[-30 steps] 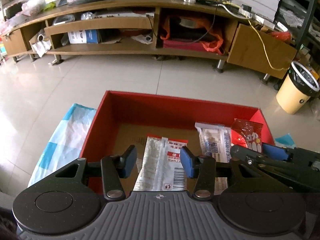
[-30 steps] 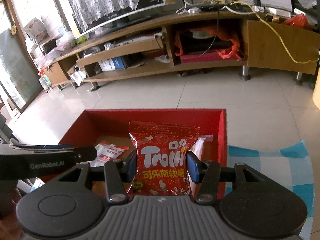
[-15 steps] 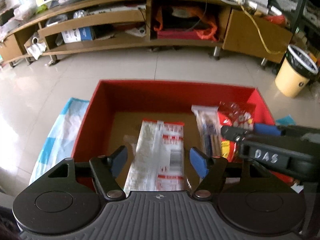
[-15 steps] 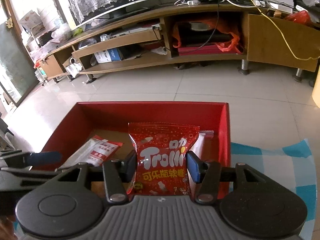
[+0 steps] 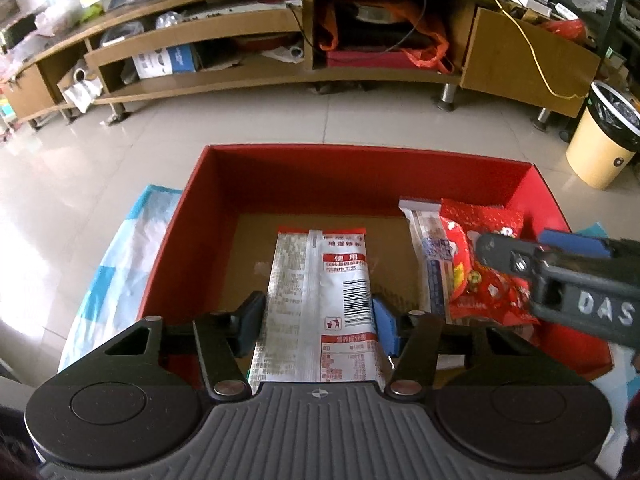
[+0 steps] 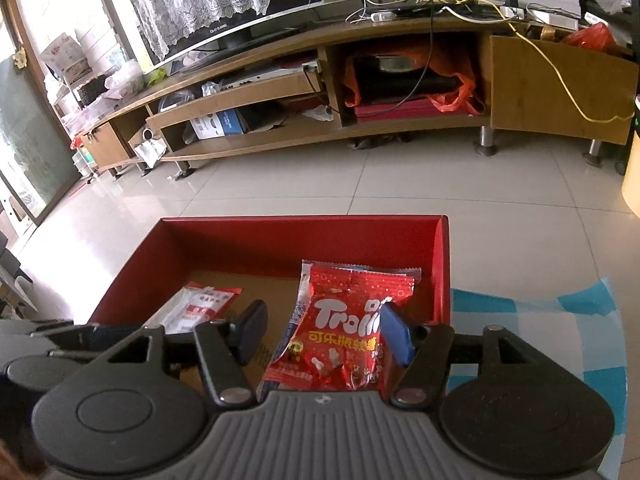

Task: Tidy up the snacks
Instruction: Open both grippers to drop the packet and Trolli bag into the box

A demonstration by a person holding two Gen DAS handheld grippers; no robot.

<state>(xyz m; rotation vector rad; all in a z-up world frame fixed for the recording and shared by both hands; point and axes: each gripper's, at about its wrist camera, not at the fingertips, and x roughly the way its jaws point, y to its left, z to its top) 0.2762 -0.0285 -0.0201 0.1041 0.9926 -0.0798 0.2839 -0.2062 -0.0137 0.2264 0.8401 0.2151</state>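
Observation:
A red open box (image 5: 360,152) sits on the floor. A silver-white packet with a red band (image 5: 320,280) lies flat on the box's floor between the fingers of my left gripper (image 5: 318,330). The jaws are closing, and the pads stand at the packet's edges without buckling it. My right gripper (image 6: 324,328) is opening. The red Trolli bag (image 6: 344,328) rests in the box and leans on the blue right pad, clear of the left pad. Under the bag lies a clear packet with blue print (image 5: 428,240). The right gripper (image 5: 524,246) also shows at the right of the left wrist view.
A blue-and-white checked cloth (image 5: 120,260) lies under the box and reaches out on its right side (image 6: 540,320). A long wooden TV stand (image 5: 280,20) runs along the back. A yellow bin (image 5: 600,136) stands at the far right, with tiled floor between.
The left jaws widened, then narrowed again around the silver packet, which now lies flat. The right jaws spread apart, and the Trolli bag dropped lower and tilted against the right pad.

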